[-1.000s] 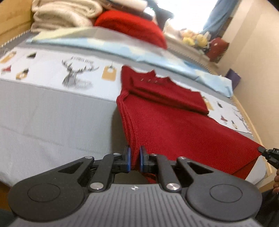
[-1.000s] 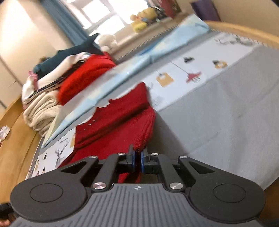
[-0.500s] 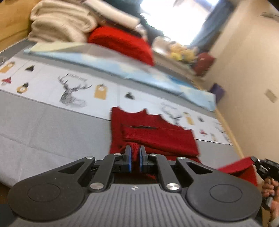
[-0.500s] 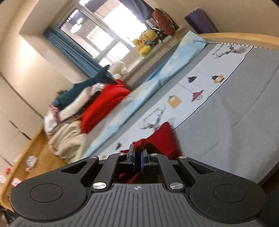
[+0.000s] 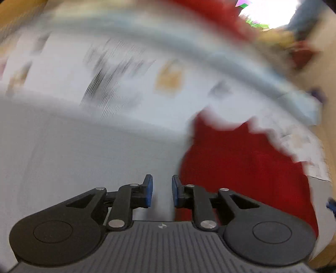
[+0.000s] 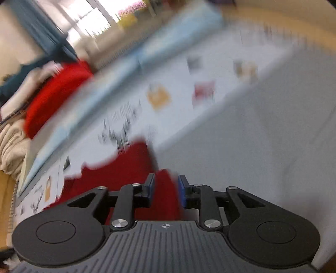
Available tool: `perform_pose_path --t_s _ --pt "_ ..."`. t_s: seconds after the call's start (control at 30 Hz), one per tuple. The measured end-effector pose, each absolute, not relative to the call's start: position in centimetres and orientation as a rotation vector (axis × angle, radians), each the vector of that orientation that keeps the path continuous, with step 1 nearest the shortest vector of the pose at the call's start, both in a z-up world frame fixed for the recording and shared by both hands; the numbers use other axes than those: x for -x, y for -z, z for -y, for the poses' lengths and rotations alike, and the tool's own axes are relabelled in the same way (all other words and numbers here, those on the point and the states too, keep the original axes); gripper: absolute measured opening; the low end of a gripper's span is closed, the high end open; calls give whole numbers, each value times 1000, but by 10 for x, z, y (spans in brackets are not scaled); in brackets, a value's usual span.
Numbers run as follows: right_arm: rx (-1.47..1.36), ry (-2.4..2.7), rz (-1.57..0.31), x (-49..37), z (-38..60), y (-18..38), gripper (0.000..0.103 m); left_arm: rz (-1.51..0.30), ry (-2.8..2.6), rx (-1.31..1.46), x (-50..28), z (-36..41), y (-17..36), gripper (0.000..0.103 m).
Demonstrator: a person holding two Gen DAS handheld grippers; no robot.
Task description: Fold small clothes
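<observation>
Left wrist view: the left gripper (image 5: 161, 191) is released, its blue-padded fingers (image 5: 148, 190) parted with nothing between them. Only the grey bed cover (image 5: 84, 151) shows through the gap. The red knit garment (image 5: 247, 168) lies on the bed to the right of the gripper and slightly ahead of it, its near left edge just beside the right finger; whether they touch cannot be told because of motion blur. Ahead of the gripper runs a white printed panel (image 5: 130, 84) of the bedding with blurred dark and orange motifs, and beyond that a pale blue strip (image 5: 210, 52).

Right wrist view: the right gripper (image 6: 166, 192) is also released, fingers (image 6: 183, 191) apart. The red knit garment (image 6: 126, 168) lies ahead and to the left of the gripper, and part of it shows in the gap between the fingers, not clamped. To the right of the gripper is the grey bed cover (image 6: 262, 147). Far ahead to the left sits a pile of bedding with a red blanket (image 6: 54, 92) and cream blankets (image 6: 10, 147). A window (image 6: 98, 16) with a blue curtain (image 6: 42, 31) stands beyond.
</observation>
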State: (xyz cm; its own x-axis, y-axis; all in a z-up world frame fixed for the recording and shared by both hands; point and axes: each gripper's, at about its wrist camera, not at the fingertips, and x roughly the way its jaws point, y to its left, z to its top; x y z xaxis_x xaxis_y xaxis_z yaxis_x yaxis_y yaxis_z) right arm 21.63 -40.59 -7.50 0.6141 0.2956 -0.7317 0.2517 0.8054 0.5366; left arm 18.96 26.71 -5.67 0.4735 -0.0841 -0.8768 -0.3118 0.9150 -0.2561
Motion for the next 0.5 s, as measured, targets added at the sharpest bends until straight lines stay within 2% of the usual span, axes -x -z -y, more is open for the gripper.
perform_pose_path --t_s 0.03,0.07,0.1,0.13,0.17,0.2,0.4,0.47,0.5 --pt "-690 -49 -946 -220 405 81 28 -1070 -142 441 -190 -270 60 20" --pt "-686 -57 -955 -222 403 84 30 -1067 -108 452 -193 -270 61 24" --pt "-661 -56 -968 -226 399 86 37 -1062 -73 453 -195 -268 62 30" --pt "-628 -56 -985 -229 394 89 45 -1067 -47 457 -197 -267 64 43" --pt "-608 -65 -994 -232 390 92 48 -1074 -28 465 -198 -265 68 50" --pt "-595 -78 -1007 -234 386 97 52 -1092 -5 472 -200 -261 72 50" --pt "-507 -57 -1122 -242 367 121 52 -1112 67 430 -220 -231 84 52" --pt "-478 -69 -1111 -241 363 119 38 -1105 66 407 -224 -218 87 52" --pt "-456 -72 -1095 -240 361 116 17 -1098 58 387 -227 -214 87 51"
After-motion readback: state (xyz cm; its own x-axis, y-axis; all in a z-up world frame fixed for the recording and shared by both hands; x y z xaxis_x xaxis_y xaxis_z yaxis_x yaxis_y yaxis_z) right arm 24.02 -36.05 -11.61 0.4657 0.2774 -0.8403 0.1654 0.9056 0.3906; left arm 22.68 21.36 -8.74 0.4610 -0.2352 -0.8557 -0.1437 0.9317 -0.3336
